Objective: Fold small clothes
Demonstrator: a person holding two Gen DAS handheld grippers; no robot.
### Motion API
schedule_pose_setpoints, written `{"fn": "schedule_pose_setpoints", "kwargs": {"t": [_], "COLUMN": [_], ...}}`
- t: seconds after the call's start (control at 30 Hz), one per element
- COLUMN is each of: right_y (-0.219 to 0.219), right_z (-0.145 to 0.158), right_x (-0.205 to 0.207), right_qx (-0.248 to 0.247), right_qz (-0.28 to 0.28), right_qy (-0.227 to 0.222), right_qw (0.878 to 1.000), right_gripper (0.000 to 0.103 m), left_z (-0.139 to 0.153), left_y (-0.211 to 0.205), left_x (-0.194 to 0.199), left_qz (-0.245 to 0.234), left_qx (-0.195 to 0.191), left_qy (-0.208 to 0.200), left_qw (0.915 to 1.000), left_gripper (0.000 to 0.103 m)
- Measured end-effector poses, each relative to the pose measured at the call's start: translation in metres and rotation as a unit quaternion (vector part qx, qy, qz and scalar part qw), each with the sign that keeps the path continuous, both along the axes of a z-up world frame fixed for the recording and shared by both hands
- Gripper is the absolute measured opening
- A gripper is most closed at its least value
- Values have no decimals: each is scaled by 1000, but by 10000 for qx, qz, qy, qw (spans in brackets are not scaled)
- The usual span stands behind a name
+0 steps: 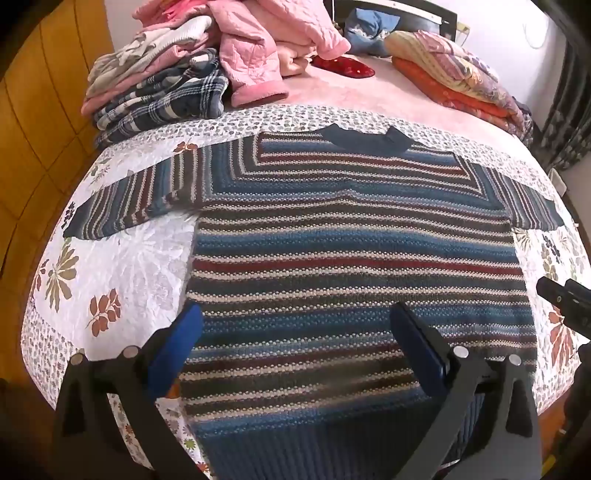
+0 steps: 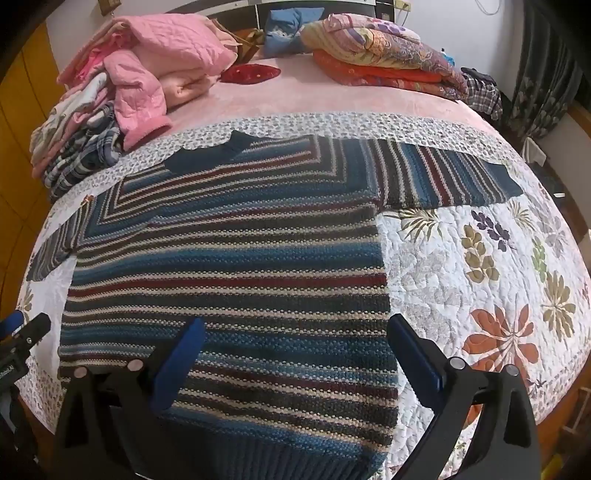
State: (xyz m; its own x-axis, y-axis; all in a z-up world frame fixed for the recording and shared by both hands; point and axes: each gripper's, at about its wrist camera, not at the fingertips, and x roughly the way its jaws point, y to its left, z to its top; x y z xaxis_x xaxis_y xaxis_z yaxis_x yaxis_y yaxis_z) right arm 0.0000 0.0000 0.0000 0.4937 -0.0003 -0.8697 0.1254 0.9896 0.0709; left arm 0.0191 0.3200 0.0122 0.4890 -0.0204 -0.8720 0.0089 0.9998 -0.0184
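Both claws, left and right, gape over the flat sweater, collar pointing away, sleeves sideways.

One striped sweater lay spread on the one bed, with two sleeves out to the sides. One floral quilt was under it. Two claws were in view, the left claw and the right claw, each with two blue pads. At the far end there were two heaps: one pile of pink and plaid clothes and one stack of folded blankets. One red cushion and one blue pillow lay between them.
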Motion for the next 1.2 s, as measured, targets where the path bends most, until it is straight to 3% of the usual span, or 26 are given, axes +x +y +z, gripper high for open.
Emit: {"fn": "schedule_pose_setpoints", "kwargs": {"t": [1.2], "right_y": [1], "right_z": [2], "right_x": [-1], "right_qx": [-14], "right_qz": [3], "right_qy": [-13], "right_qw": [10000], "right_gripper": [99], "left_z": [0], "left_y": [-4], "left_x": [1], "left_qz": [-25], "left_qx": [81], "left_qy": [-5], "left_qw": [10000], "left_gripper": [100]}}
